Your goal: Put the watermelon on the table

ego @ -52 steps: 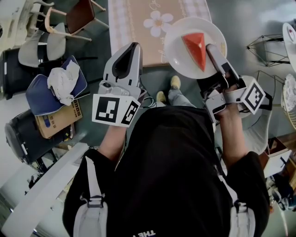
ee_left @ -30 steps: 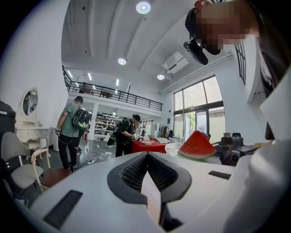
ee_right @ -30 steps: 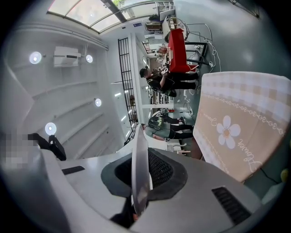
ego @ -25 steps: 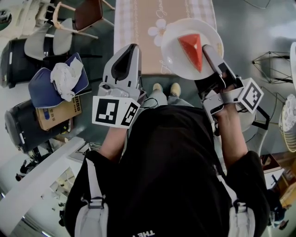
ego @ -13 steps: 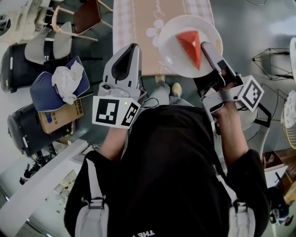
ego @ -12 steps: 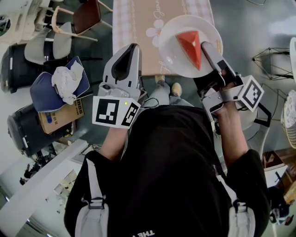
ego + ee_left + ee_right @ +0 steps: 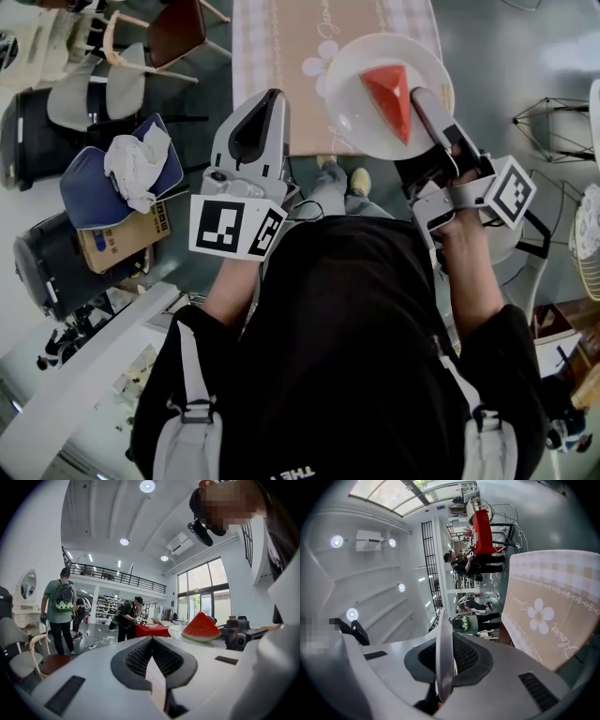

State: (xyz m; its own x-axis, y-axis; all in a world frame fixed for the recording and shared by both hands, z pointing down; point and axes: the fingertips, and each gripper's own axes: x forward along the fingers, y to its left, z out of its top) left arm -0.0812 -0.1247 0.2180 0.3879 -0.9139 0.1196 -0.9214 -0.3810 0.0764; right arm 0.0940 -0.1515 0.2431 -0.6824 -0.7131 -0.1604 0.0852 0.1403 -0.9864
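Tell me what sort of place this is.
Probably a large studio or showroom hall: high white ceiling with round lights, a railed mezzanine balcony, tall windows, and staged furniture such as the table with a beige flower-print cloth.

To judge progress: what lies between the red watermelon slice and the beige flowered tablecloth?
A white round plate carries the red watermelon slice; the right gripper clamps its rim, partly above the beige flowered tablecloth. Head view shows this.

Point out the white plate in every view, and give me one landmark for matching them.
Head view: plate upper right, rim in the right gripper.
Left gripper view: plate right of centre, under the watermelon slice.
Right gripper view: plate edge-on between the jaws.
Landmark: flowered tablecloth, head and right gripper views.
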